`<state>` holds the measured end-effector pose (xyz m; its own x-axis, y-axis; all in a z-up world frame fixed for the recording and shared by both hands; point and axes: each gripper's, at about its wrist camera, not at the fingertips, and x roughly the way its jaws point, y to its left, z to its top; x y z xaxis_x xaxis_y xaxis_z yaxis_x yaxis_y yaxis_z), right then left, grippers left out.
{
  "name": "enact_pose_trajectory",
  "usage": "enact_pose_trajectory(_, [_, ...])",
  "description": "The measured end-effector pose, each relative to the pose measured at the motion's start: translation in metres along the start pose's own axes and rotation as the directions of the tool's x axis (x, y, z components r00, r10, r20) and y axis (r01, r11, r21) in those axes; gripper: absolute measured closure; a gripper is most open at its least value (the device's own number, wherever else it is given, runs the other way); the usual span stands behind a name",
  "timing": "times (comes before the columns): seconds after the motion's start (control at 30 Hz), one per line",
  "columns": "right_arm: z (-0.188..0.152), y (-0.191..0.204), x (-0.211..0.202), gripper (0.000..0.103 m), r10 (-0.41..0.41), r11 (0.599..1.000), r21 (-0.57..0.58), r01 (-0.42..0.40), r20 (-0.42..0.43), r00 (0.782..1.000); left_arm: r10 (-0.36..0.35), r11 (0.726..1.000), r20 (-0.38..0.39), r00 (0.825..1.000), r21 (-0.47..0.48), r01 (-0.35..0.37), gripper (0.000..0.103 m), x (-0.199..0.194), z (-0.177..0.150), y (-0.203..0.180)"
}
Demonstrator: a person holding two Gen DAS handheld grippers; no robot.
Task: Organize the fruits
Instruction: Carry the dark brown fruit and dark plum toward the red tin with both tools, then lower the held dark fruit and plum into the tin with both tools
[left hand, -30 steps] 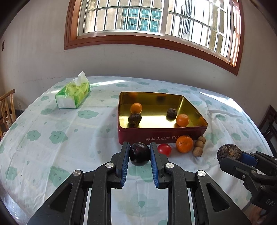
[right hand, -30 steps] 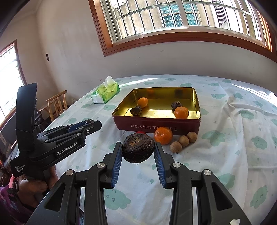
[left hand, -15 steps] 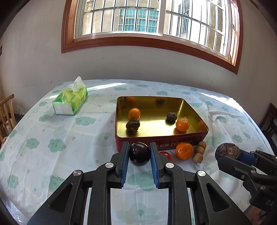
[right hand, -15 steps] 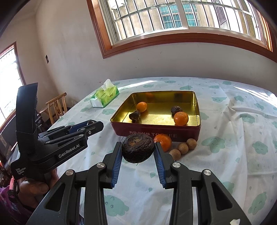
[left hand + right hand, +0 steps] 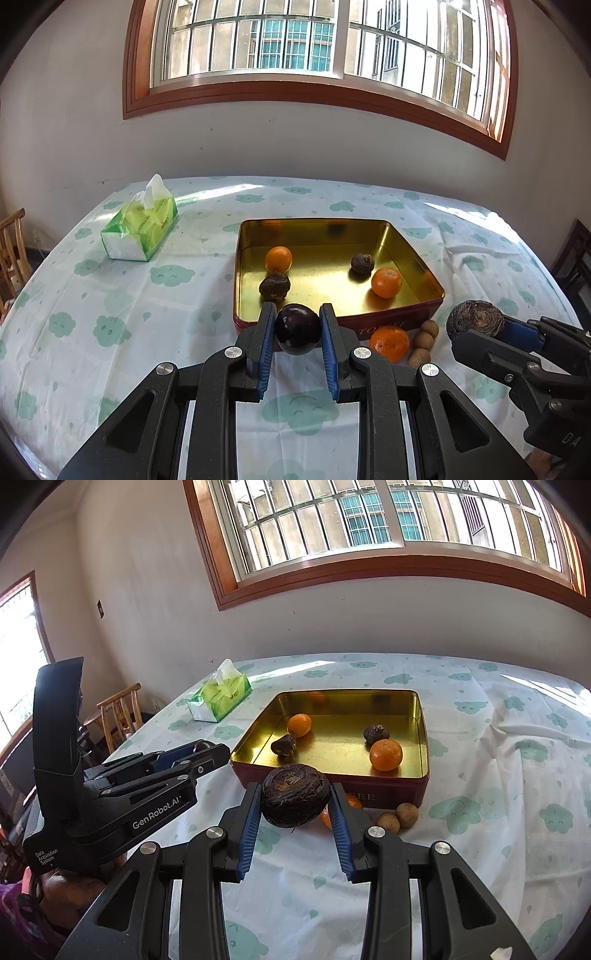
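My left gripper (image 5: 297,326) is shut on a smooth dark purple fruit (image 5: 297,328), held above the table just in front of the gold tin (image 5: 424,275). My right gripper (image 5: 295,803) is shut on a wrinkled dark brown fruit (image 5: 294,795), also held in front of the tin (image 5: 421,738); it shows at the right of the left wrist view (image 5: 474,317). The tin holds two oranges (image 5: 278,258) (image 5: 386,282) and two wrinkled dark fruits (image 5: 274,286) (image 5: 362,263). An orange (image 5: 389,342) and small brown longans (image 5: 423,341) lie on the cloth before the tin.
A green tissue pack (image 5: 142,230) sits at the table's far left. A wooden chair (image 5: 120,714) stands beyond the left edge. The cloud-print tablecloth (image 5: 110,314) covers the table. The wall and window are behind the table.
Both grippers have risen and tilted, so the tin sits lower and nearer in view. The small red fruit by the orange is now hidden behind my left gripper. Both grips hold unchanged.
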<state>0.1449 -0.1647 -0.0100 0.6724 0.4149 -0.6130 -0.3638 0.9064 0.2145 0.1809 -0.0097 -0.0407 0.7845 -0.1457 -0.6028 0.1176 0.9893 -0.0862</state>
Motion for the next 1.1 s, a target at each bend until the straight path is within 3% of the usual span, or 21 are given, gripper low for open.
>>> enact_pose_trajectory(1.1, [0.037,-0.03,0.04,0.068,-0.011,0.999,0.033,0.01,0.018,1.0,0.02,1.0,-0.01,1.0,-0.013,-0.02,0.079,0.048,0.038,0.004])
